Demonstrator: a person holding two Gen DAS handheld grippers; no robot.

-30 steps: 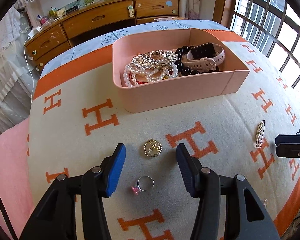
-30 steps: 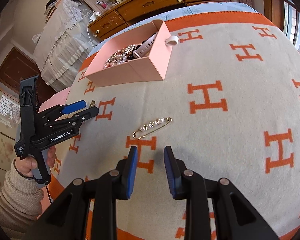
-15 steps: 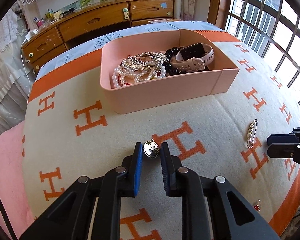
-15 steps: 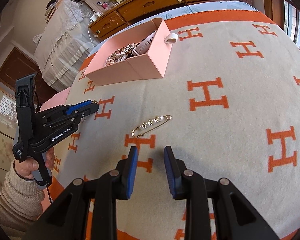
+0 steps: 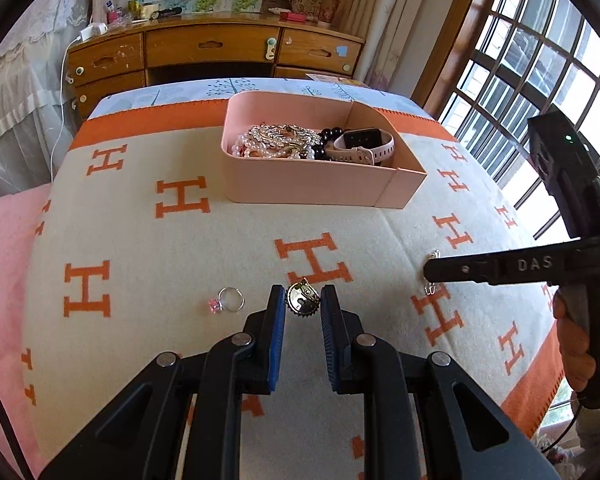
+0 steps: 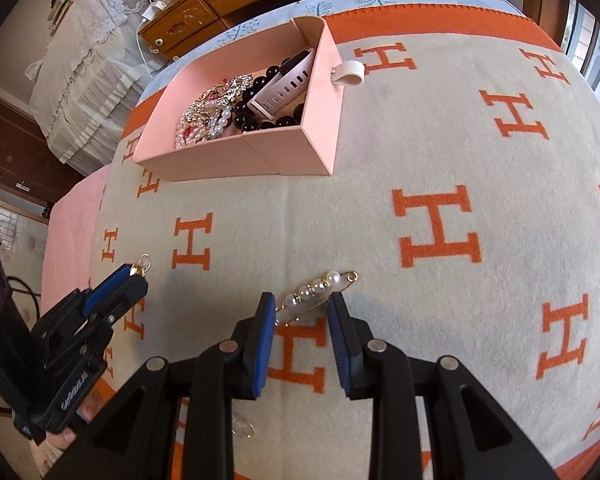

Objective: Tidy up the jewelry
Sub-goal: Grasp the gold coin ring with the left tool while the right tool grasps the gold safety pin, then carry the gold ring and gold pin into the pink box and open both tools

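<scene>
Bed blanket [image 5: 220, 240] below, our left gripper [image 5: 302, 306] pinches the gold pendant [image 5: 302, 303]; we lift steadily toward the pink tray [image 5: 320, 190], right gripper [image 6: 300, 312] narrowly parted around the pearl pin [image 6: 316, 290].

A home bedroom, probably: a blanket-covered bed [image 5: 220, 240], wooden drawers [image 5: 204, 46] at twelve o'clock, barred window [image 5: 540, 60] at two.

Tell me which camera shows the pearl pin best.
The right wrist view. There the pearl pin lies whole on the blanket, pearls and gold clasp clear, between the open fingers of the right tool. The left wrist view shows only its ends past the right tool's finger.
</scene>
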